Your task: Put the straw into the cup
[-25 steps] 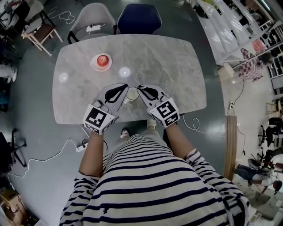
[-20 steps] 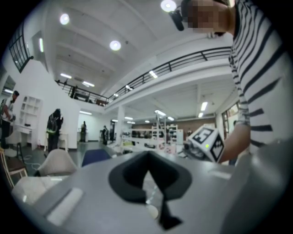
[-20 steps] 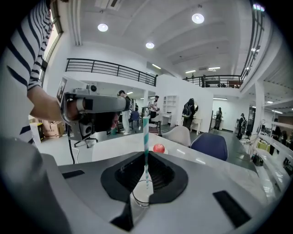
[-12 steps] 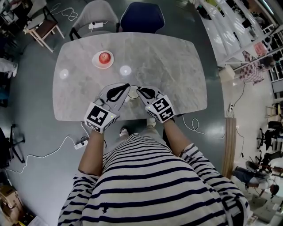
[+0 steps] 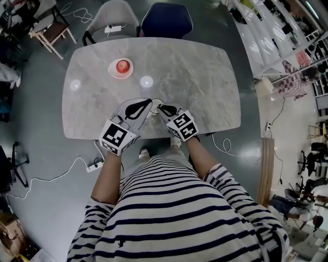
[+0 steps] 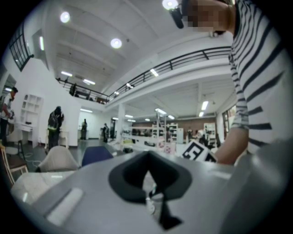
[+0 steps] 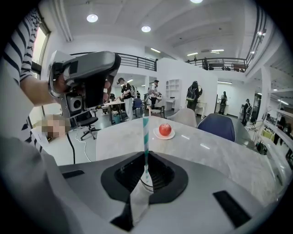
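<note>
A large open hall has white walls, ceiling lights, an upper balcony rail and a shiny grey floor (image 5: 41,128) crossed by cables. In the middle stands a pale marble desk (image 5: 205,77) with rounded corners. On its left half sits a small plate (image 5: 122,74) holding a red apple (image 5: 122,65).

Beyond the plate, at the desk's far edge, are a grey chair (image 5: 114,15) and a blue chair (image 5: 166,20). A person in a striped top (image 5: 169,215) stands on the near side of the desk, opposite the plate.

The left gripper (image 5: 147,102) and right gripper (image 5: 161,107) nearly meet, nearer the person than the plate and slightly to its right. The white cup (image 5: 153,111) is between the gripper tips, mostly hidden.

The left gripper's jaws stand narrow on something pale, apparently the cup's wall. The right gripper's jaws are clamped narrow on a teal-and-white striped straw (image 7: 145,132). The straw stands upright above the jaws, and its paper wrapper (image 7: 137,201) hangs below them.
</note>
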The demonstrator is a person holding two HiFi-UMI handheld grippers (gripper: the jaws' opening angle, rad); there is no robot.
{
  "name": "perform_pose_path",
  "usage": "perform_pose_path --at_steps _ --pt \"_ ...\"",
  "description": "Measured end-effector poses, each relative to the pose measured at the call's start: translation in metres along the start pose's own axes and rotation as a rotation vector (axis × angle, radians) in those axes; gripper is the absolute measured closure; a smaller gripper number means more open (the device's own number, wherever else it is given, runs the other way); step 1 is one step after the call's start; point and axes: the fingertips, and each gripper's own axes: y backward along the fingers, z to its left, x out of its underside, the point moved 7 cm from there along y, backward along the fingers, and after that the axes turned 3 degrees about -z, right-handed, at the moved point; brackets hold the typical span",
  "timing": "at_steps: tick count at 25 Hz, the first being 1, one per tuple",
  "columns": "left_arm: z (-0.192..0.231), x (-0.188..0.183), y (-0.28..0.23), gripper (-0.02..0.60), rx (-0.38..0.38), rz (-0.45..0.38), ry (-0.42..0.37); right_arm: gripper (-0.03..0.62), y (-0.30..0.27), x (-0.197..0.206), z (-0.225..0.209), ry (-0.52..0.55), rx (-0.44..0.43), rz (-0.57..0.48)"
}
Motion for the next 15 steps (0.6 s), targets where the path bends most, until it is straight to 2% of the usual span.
perform_pose_path --at_steps 15 --pt "0.003 0.001 0.009 0.575 -0.006 0.014 -0.009 0.569 -0.02 0.017 0.003 -0.012 0.002 0.087"
